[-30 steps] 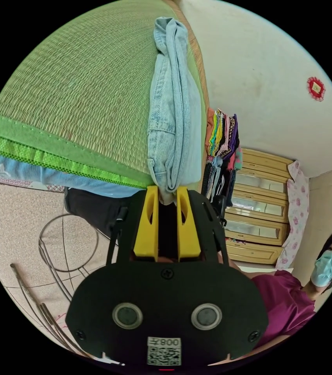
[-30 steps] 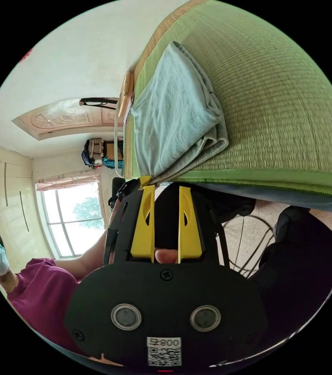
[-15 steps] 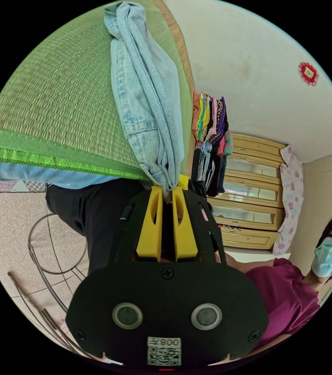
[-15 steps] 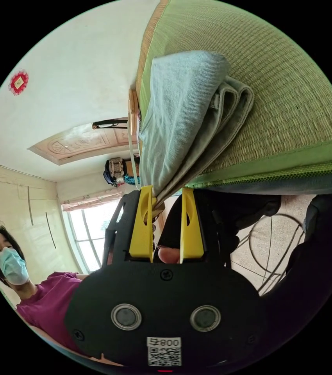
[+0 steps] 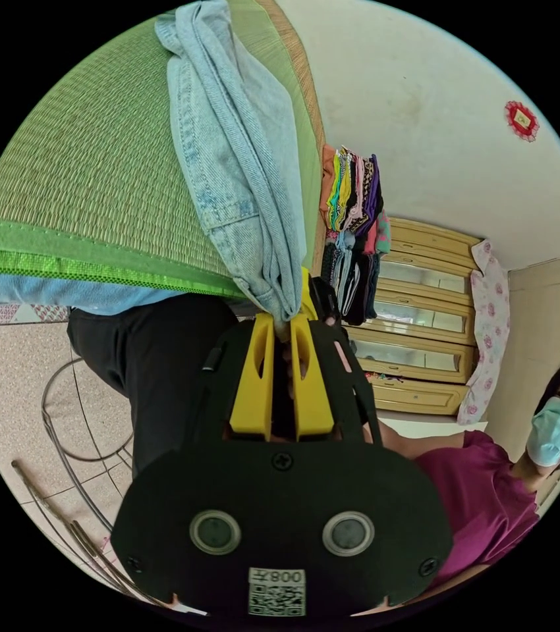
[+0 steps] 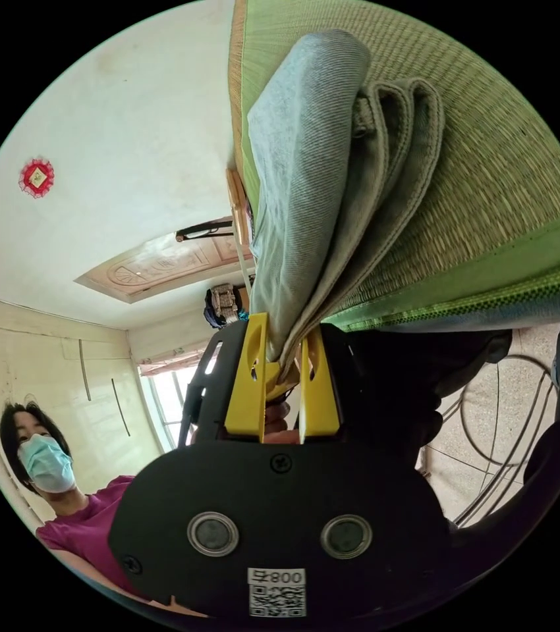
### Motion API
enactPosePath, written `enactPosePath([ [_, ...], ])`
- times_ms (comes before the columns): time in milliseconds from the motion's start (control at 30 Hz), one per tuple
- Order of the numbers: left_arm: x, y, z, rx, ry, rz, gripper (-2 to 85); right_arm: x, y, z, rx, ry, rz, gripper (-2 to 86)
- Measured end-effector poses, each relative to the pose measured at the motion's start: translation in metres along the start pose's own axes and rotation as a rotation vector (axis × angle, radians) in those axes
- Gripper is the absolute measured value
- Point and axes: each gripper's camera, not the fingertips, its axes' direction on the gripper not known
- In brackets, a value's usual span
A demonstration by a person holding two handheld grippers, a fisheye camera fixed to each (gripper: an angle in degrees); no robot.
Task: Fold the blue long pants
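Clamped between the yellow jaws of the left gripper (image 5: 282, 320) — one end of the folded blue long pants (image 5: 240, 158), the bundle stretching away over the green woven mat (image 5: 89, 178). Pinched likewise in the right gripper (image 6: 284, 347), the other end of the pants (image 6: 313, 178), folded layers fanned out just beyond the jaws and resting on the mat (image 6: 491, 164). Beyond the mat's far edge, hung clothes (image 5: 352, 217) near a wooden wardrobe (image 5: 418, 329); below, tiled floor (image 5: 10, 382). Behind each gripper, a person in a magenta top (image 5: 484, 500) — arms reaching forward.
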Motion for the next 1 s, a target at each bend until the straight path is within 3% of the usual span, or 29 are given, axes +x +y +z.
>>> enactPosePath([
  [233, 0.003, 0.028, -0.013, 0.007, 0.035, 0.034, 6.3, -0.003, 0.002, -0.008, -0.015, 0.027, -0.034, 3.8],
  [667, -0.050, 0.051, -0.100, 0.402, 0.155, -0.094, 13.0, -0.006, 0.019, -0.064, 0.005, 0.061, -0.037, 3.3],
  [1000, -0.087, 0.069, -0.089, 0.420, 0.260, -0.184, 15.9, -0.033, 0.026, -0.083, 0.001, 0.028, -0.042, 2.9],
])
